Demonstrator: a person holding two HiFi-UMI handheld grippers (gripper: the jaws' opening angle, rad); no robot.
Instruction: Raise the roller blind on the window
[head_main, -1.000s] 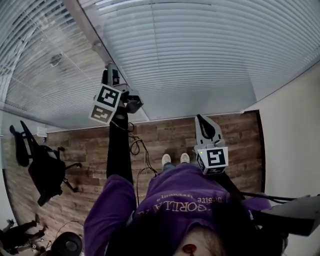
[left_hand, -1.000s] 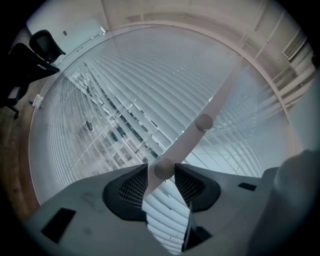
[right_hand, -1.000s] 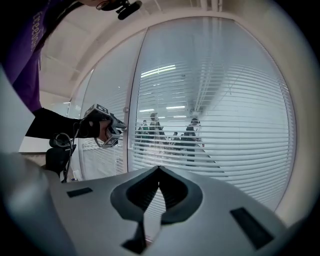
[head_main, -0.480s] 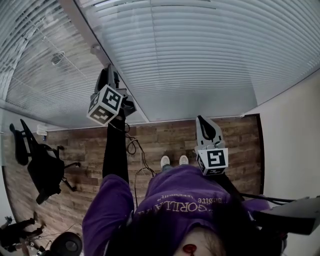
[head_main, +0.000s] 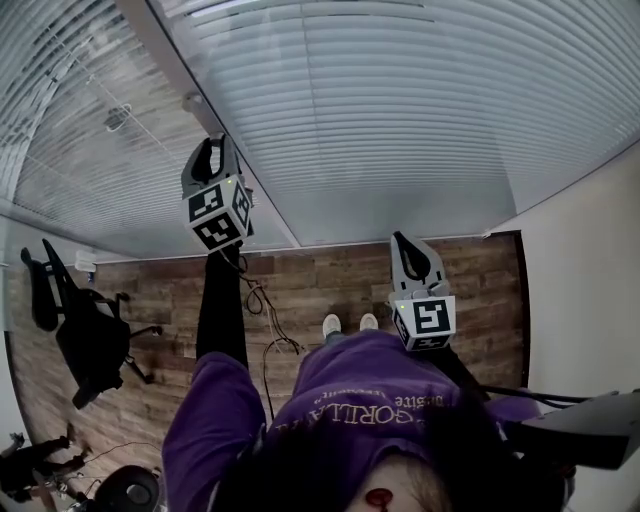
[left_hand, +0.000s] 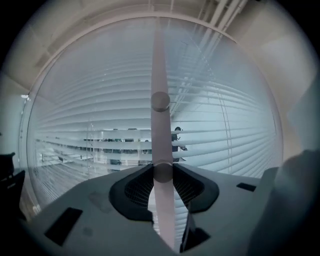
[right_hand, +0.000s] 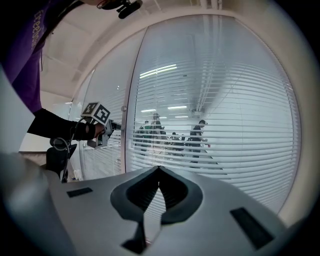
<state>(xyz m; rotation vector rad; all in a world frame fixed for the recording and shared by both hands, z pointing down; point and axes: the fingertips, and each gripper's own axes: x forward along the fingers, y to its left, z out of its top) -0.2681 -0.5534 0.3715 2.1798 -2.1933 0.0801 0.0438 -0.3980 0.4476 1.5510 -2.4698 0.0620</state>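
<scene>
A white slatted blind (head_main: 400, 120) covers the glass in front of me. In the left gripper view its pale wand (left_hand: 160, 100) hangs upright and passes between the jaws of my left gripper (left_hand: 162, 170). The jaws have just been closing and now press on the wand from both sides. In the head view the left gripper (head_main: 212, 150) is raised at the window post (head_main: 170, 60). It also shows in the right gripper view, where the left gripper (right_hand: 112, 127) is held level against the blind (right_hand: 225, 125). My right gripper (head_main: 403, 238) hangs lower, in front of the blind, shut and empty (right_hand: 159, 169).
A black office chair (head_main: 85, 330) stands on the wooden floor at the left. Cables (head_main: 270, 300) trail on the floor near my feet. A plain wall (head_main: 590, 300) closes the right side. People (right_hand: 195, 135) are visible beyond the glass.
The left gripper has rolled upright, its marker cube turning, and has risen slightly along the post. The right gripper has kept still.
</scene>
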